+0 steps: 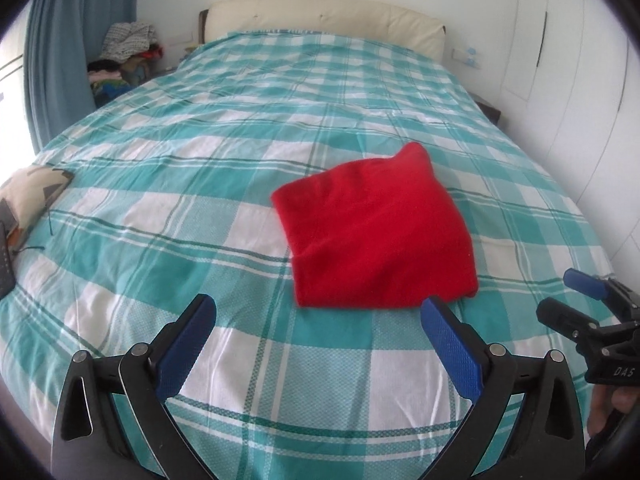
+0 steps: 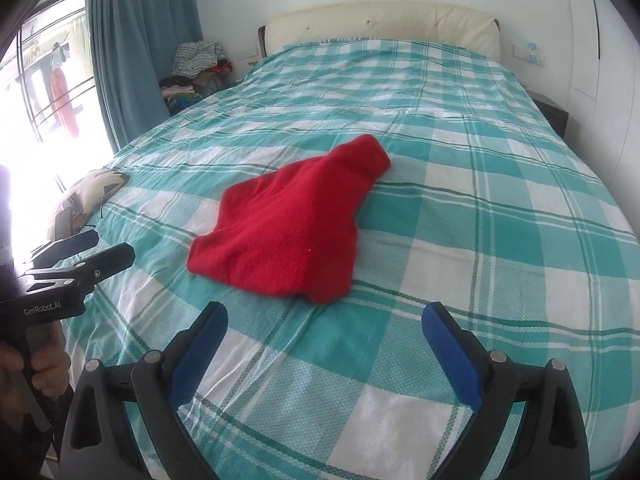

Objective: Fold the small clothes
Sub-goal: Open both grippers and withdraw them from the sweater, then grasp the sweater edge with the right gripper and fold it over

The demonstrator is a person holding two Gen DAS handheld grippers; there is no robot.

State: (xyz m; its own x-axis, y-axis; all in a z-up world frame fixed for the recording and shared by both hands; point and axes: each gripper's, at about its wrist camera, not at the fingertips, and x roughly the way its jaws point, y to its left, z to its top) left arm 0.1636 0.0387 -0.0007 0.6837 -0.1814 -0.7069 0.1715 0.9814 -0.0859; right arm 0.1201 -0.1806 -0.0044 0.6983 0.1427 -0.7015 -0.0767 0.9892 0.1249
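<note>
The folded red garment lies flat on the checked bedspread just ahead of both empty, wide-open grippers, nearer the left gripper than the right gripper, its long axis running away toward the headboard.

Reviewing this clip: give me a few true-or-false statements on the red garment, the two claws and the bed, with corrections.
1. The red garment lies folded on the checked bedspread. True.
2. The left claw is shut on the garment. False: its jaws stand wide open with nothing between them.
3. The right claw is open and clear of the garment. True.
4. A blue pillow lies at the bed's left edge. False: the small pillow there is cream with a pattern.
5. A pile of clothes sits beside the headboard. True.
</note>
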